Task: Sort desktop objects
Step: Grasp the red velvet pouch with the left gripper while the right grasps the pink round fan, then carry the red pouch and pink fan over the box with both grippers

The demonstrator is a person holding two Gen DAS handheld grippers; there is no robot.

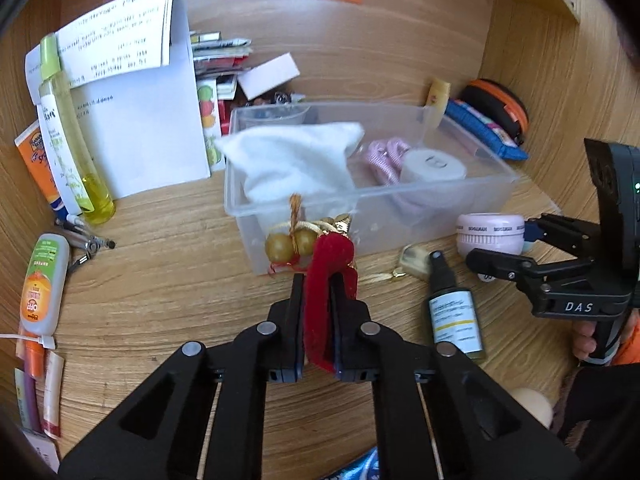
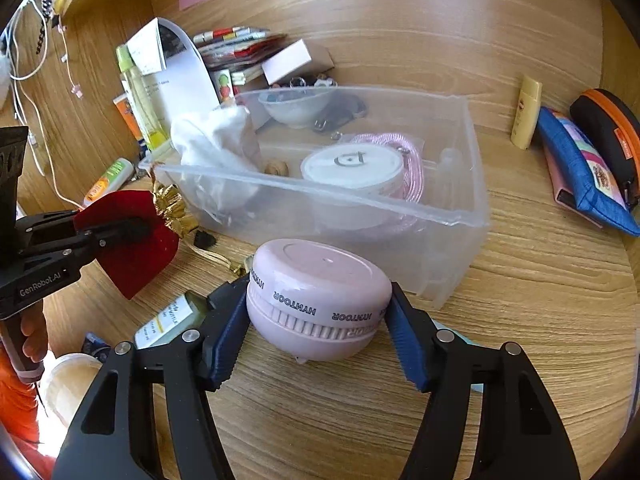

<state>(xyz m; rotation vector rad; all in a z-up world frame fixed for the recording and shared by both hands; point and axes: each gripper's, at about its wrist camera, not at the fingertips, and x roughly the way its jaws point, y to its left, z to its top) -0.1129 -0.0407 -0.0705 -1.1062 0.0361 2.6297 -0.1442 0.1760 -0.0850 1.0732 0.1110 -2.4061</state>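
My left gripper (image 1: 318, 284) is shut on a red velvet pouch (image 1: 330, 268) with a gold cord, held just in front of the clear plastic bin (image 1: 500, 184). The same pouch (image 2: 132, 236) shows at the left of the right wrist view, pinched in the left gripper (image 2: 136, 226). My right gripper (image 2: 318, 312) is shut on a round pink HYNTOOR device (image 2: 316, 296), its blue pads (image 2: 228, 320) pressing both sides; the device rests on the wooden desk beside the bin (image 2: 464, 216). Inside the bin lie a white cloth (image 1: 296, 160), a white round box (image 2: 352, 168) and a pink cord (image 1: 386, 156).
A small dark spray bottle (image 1: 454, 308) lies on the desk between the grippers. Tubes and bottles (image 1: 72, 148) line the left wall, with papers (image 1: 136, 100) behind. Pouches (image 2: 580, 168) and a yellow tube (image 2: 526, 114) sit at the right. A person's hand (image 2: 34, 336) holds the left handle.
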